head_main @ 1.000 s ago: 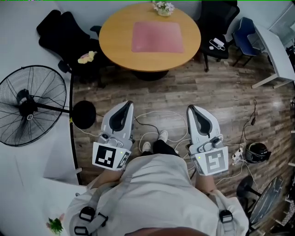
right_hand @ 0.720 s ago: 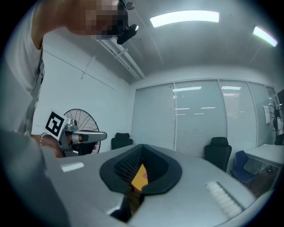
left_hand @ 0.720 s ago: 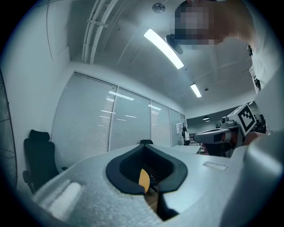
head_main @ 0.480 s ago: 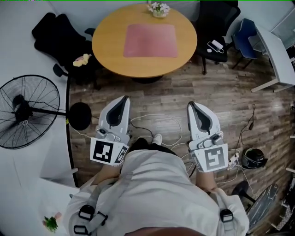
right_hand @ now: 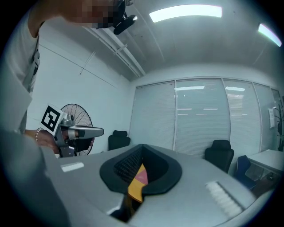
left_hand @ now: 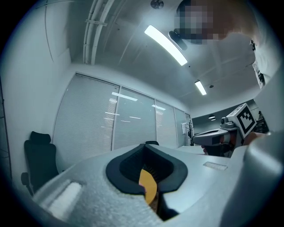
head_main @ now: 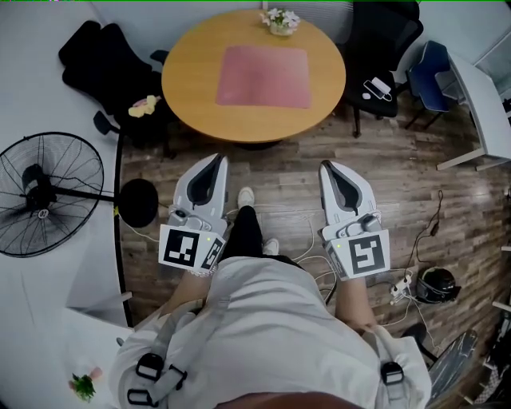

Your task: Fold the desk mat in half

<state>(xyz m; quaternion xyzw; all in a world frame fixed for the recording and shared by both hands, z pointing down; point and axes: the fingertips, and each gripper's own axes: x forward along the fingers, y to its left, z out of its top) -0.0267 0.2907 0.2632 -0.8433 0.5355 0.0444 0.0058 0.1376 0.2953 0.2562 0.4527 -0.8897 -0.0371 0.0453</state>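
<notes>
On the round table (head_main: pixel 185 88), well ahead of the person, the desk mat (head_main: pixel 263 77) lies flat and unfolded. It is a thin pink rectangle with rounded corners, matte against the smooth wood-coloured top. A small flower pot (head_main: pixel 280 21) stands just beyond its far edge. The left tongs (head_main: pixel 215 161) and right tongs (head_main: pixel 326 167) are both pressed together and empty. They are held low over the plank floor (head_main: pixel 415 184), pointing tableward. This is judged an approach posture, since neither is near the mat. Folding has not begun.
</notes>
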